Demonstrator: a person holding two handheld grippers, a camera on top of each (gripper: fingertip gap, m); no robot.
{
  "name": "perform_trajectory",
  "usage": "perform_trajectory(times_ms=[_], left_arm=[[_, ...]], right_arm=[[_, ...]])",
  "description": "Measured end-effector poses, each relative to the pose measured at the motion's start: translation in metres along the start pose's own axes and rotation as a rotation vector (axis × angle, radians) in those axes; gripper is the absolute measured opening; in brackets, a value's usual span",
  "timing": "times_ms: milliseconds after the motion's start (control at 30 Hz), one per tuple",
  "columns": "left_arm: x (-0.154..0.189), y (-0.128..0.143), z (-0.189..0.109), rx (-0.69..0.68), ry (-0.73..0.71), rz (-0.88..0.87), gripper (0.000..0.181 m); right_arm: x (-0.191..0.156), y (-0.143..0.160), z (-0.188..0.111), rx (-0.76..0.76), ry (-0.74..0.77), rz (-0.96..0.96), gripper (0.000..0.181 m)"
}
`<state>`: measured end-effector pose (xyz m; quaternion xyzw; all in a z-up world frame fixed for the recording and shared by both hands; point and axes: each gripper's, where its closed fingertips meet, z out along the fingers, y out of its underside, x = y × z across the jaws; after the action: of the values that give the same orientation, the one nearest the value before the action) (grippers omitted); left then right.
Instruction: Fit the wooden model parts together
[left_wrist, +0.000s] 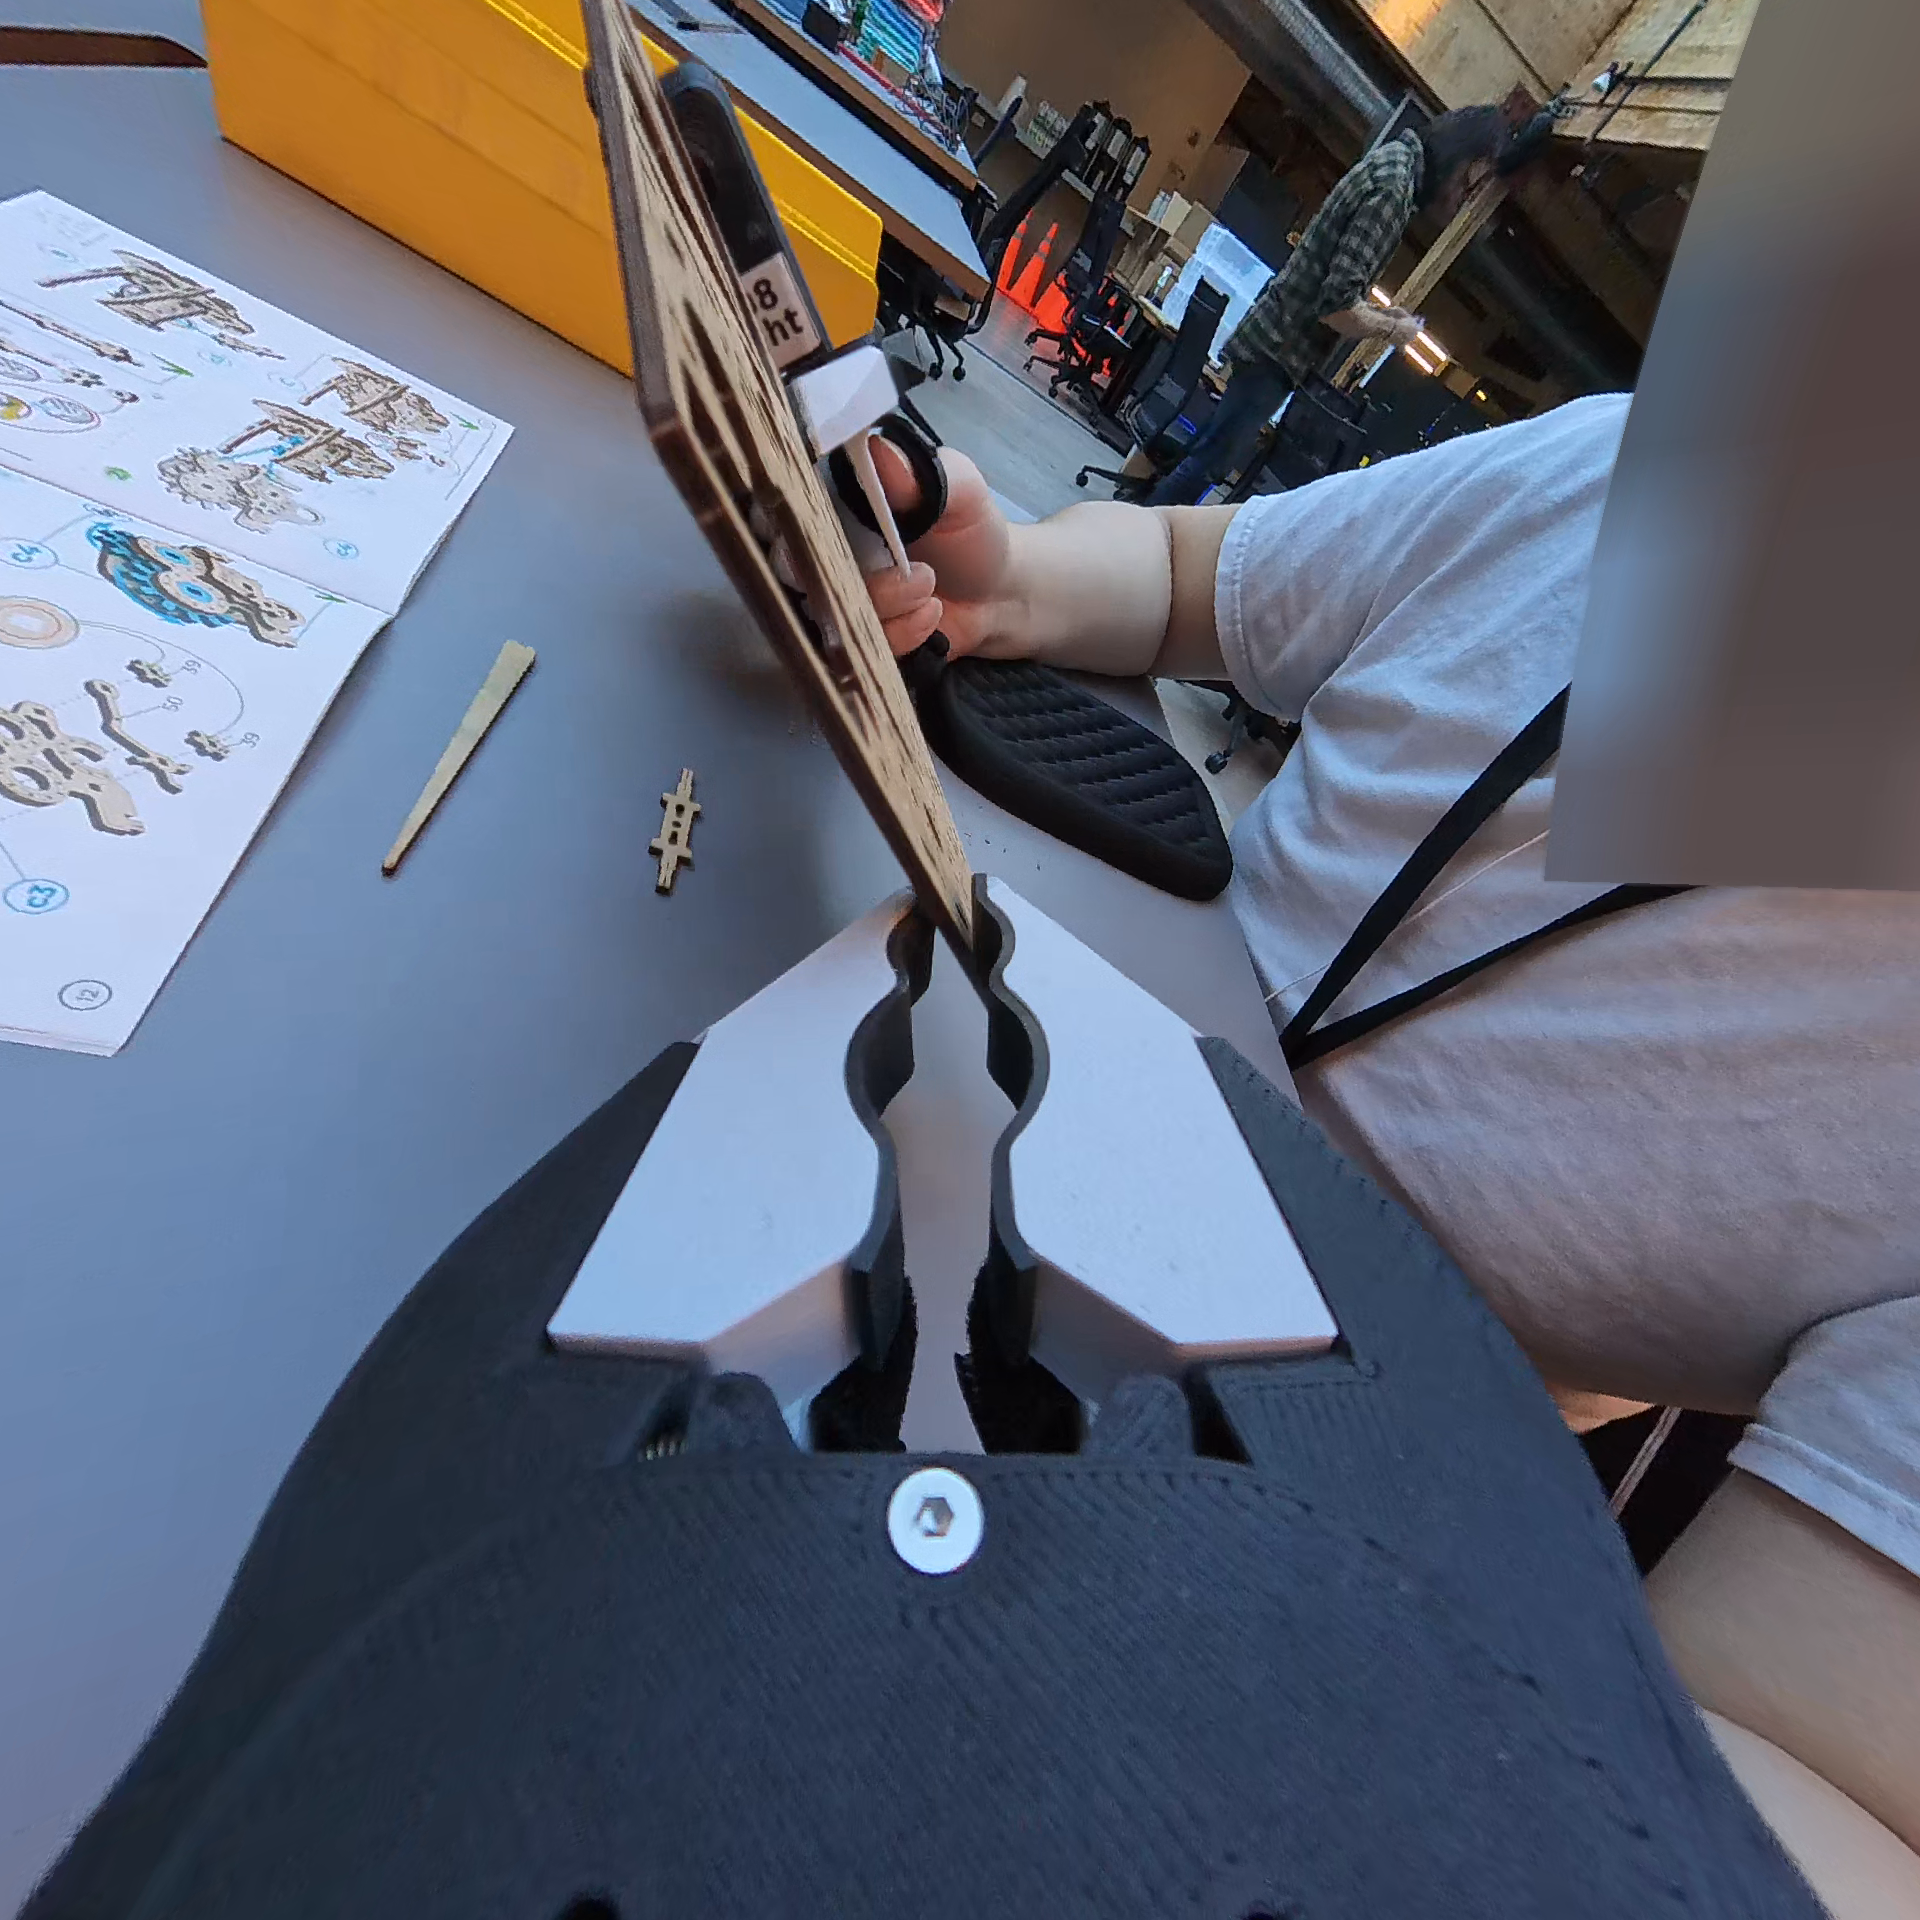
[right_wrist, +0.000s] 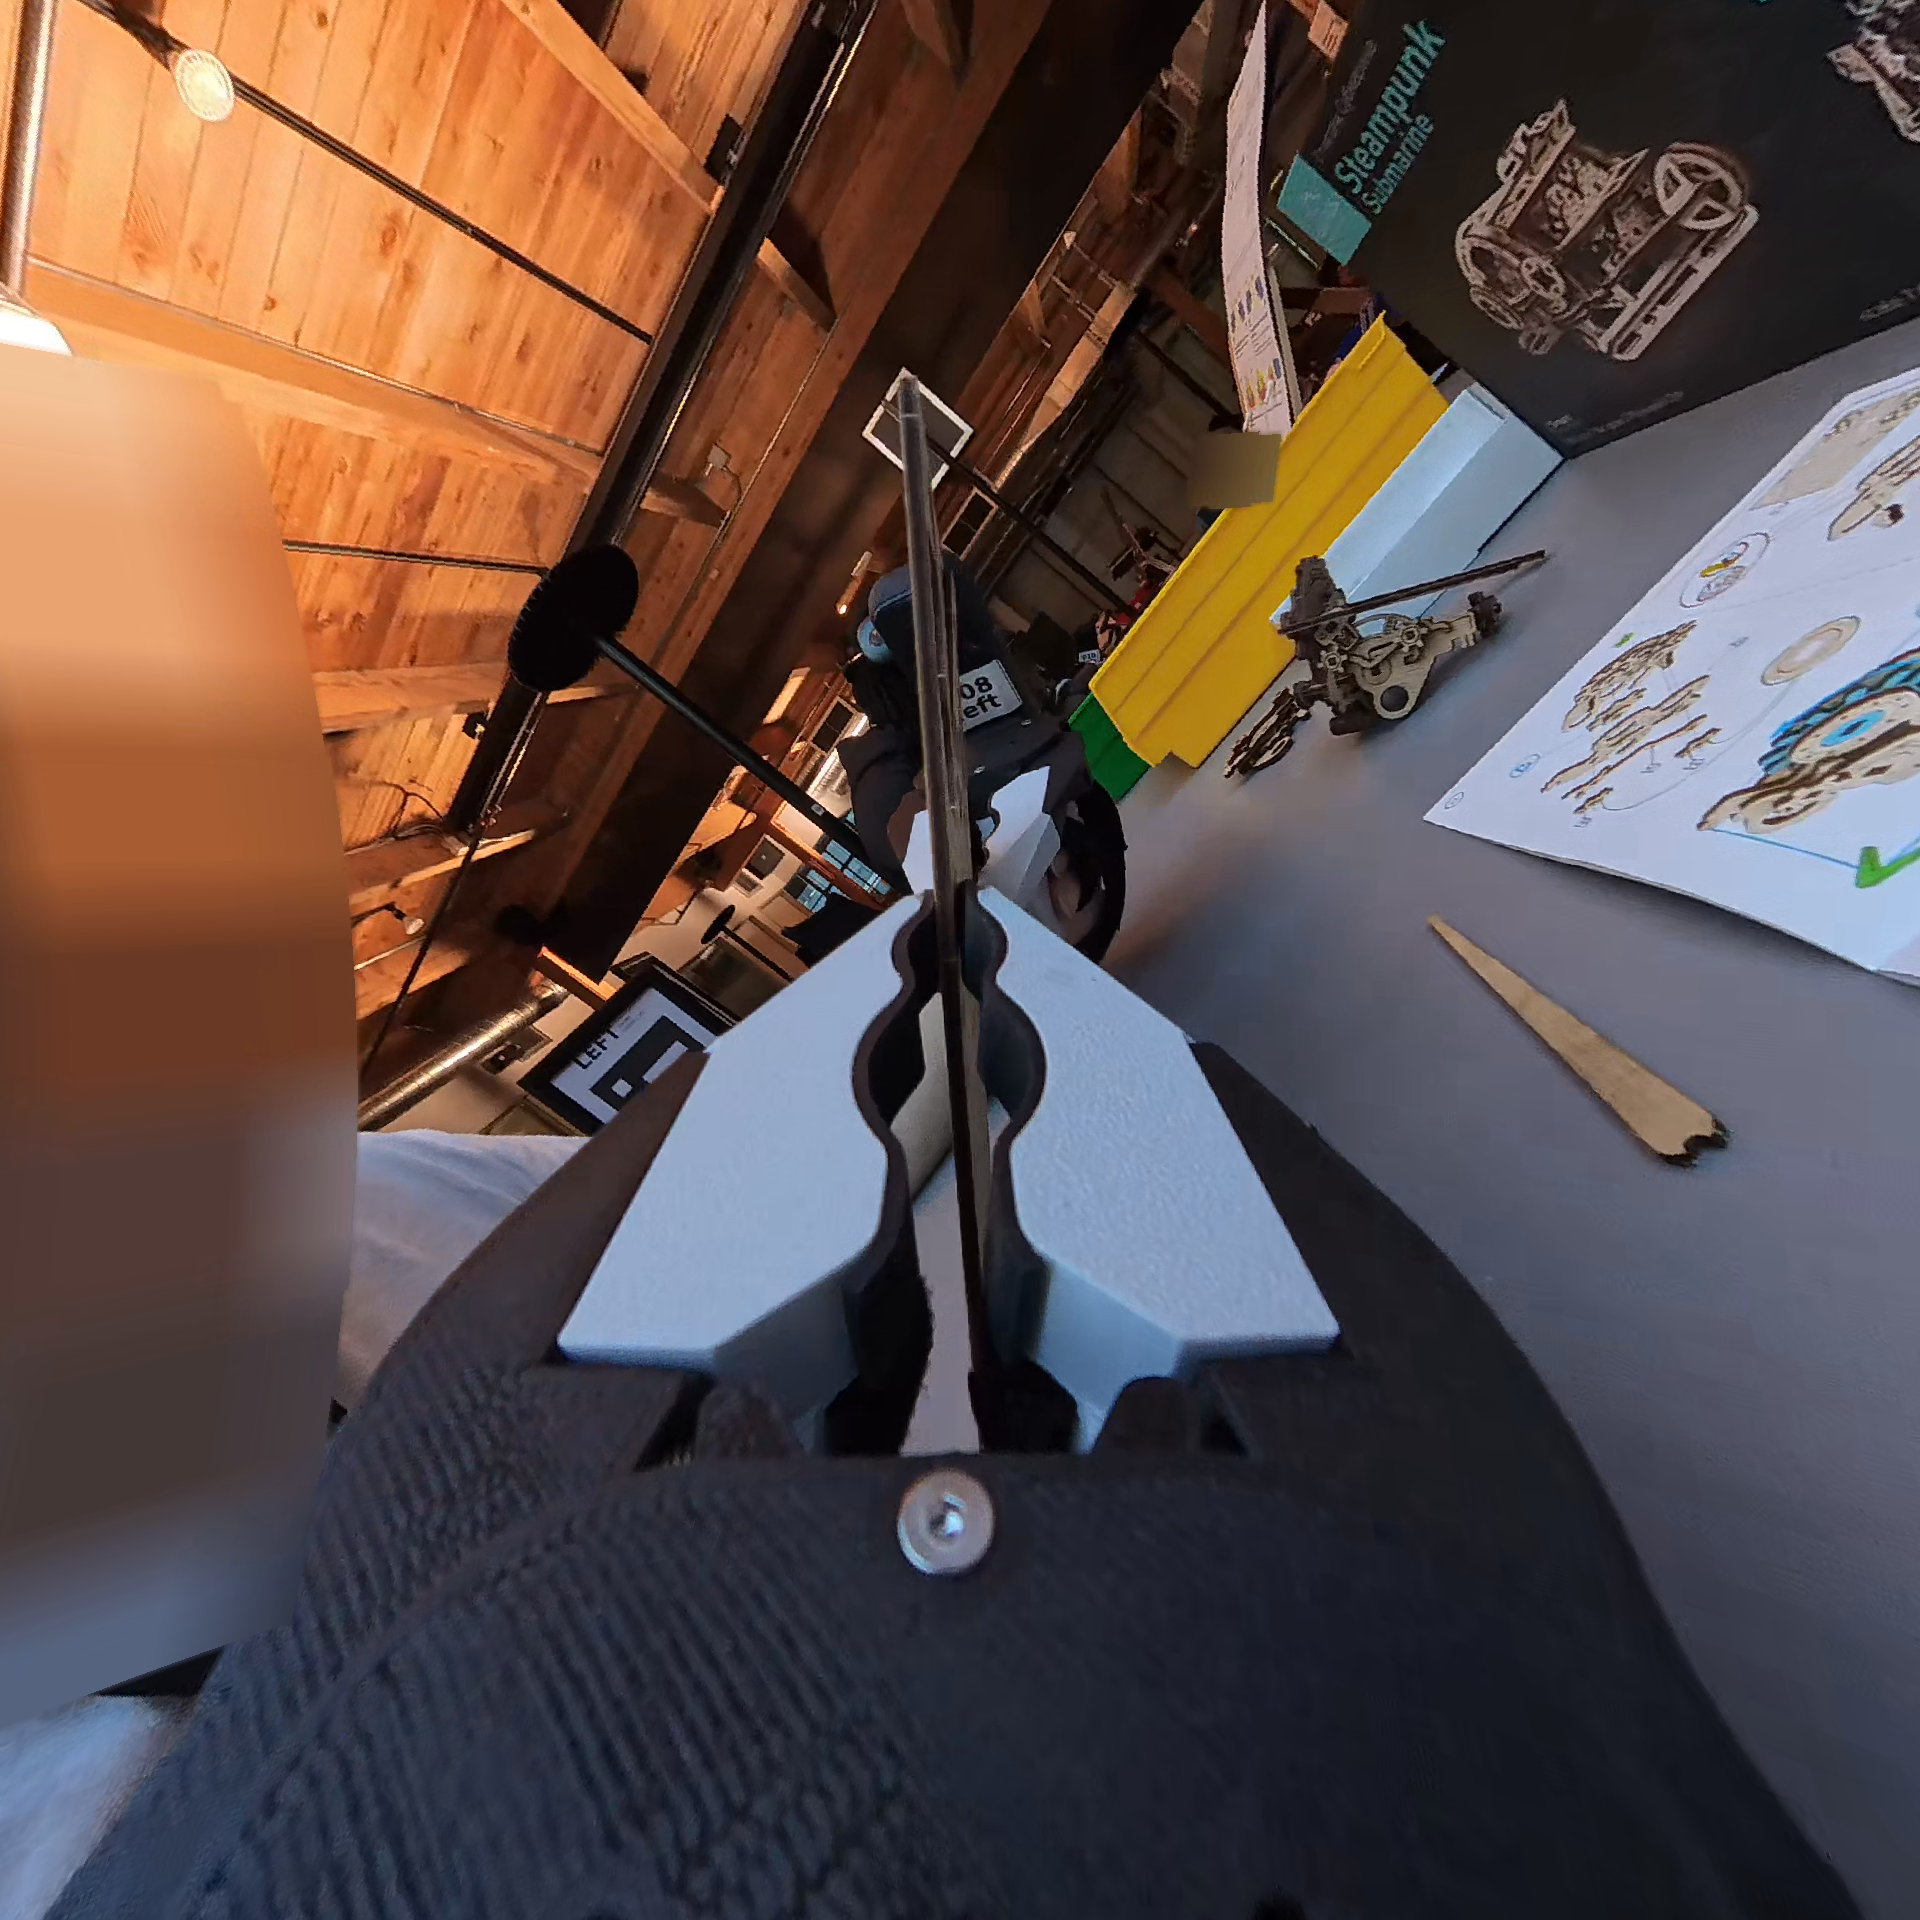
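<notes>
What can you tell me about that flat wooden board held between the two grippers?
The wooden board is a thin brown plywood sheet with dark laser-cut outlines and cut-out holes. It is held on edge above the grey table, tilted. The left gripper pinches one edge; the right gripper clamps the opposite edge.

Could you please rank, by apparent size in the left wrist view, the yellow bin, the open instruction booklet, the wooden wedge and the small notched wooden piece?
1-2. yellow bin and instruction booklet: similar, both cropped, so unranked
3. wooden wedge
4. small notched wooden piece
</notes>
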<state>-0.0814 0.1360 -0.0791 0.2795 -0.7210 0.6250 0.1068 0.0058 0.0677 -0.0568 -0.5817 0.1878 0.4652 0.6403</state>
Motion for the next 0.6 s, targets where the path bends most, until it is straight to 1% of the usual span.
perform_trajectory(times_ms=[600], left_arm=[[0.0002, -0.0097, -0.0051, 0.061, 0.01, -0.02, 0.004]], right_arm=[[0.0022, -0.0044, -0.0024, 0.042, -0.032, 0.08, 0.0]])
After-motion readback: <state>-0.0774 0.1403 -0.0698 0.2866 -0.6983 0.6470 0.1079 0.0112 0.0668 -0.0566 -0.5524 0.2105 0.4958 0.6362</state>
